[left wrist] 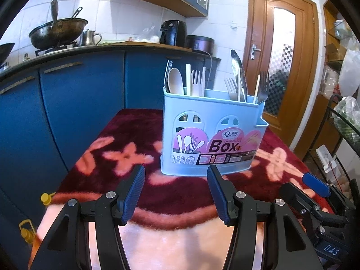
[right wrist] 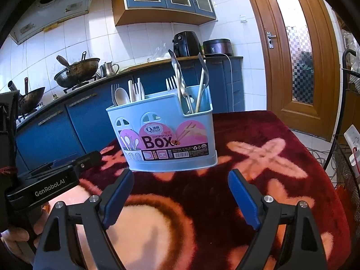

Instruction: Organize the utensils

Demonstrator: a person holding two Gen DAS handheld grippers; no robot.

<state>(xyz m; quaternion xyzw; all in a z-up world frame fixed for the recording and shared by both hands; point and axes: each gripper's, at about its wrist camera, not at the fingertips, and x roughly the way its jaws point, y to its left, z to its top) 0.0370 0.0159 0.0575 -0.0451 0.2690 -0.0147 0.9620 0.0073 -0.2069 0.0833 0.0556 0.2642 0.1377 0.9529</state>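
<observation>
Blue-cabinet kitchen, red floral plush-covered worktop carrying pale blue plastic utensil box upright, dead ahead of left gripper and right gripper, both jaws wide apart, empty, left seemingly nearer.

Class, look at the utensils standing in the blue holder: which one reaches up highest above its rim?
The metal tongs in the utensil holder, on its right side. Their tips rise well above the forks, the pale spoon and the chopsticks.

Utensil box upright on the blanket, utensils inside, counter behind.
</observation>
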